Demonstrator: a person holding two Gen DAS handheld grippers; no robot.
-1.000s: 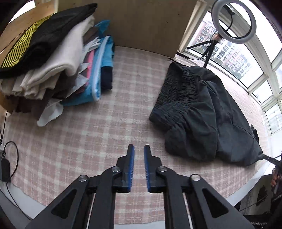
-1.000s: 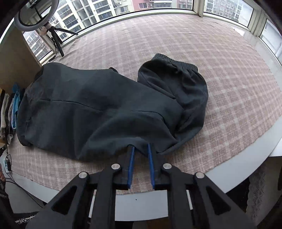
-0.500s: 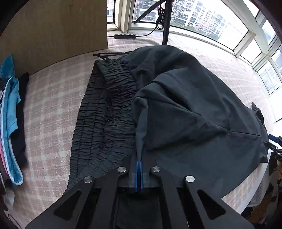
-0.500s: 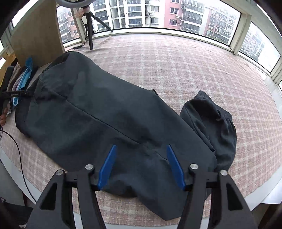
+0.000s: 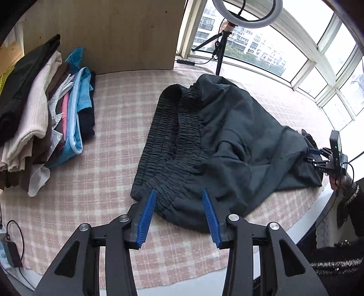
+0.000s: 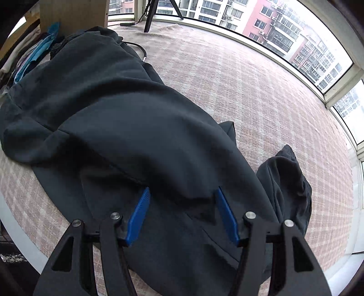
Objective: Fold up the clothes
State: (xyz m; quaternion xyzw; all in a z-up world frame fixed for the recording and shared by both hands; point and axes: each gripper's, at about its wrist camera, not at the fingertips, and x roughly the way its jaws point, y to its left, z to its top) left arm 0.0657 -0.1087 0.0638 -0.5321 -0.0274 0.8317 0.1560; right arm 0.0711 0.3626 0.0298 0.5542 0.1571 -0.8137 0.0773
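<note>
On a pink plaid-covered surface [image 5: 95,173] by bay windows, dark elastic-waist trousers [image 5: 227,145] lie half-folded, the left gripper [image 5: 179,213] and right gripper [image 6: 182,213] poised over them, fingers apart, likely for regripping.

My right gripper [image 6: 182,216]: jaws wide apart, over the near fabric
Trousers [image 6: 127,127]: dark, rumpled, spread from far left to near right
Cloth [image 6: 261,95]: pink checked, under my trousers
Windows [image 6: 284,41]: far right

The stack of folded clothes [image 5: 38,118] runs off the left wrist picture's left edge, so its full extent is lost. The dark trousers [image 6: 136,141] cover the checked cloth [image 6: 261,91] beneath them (their near hem is hidden behind the right gripper [image 6: 182,214]). The ring light [image 5: 246,13] is cut by the top edge.
</note>
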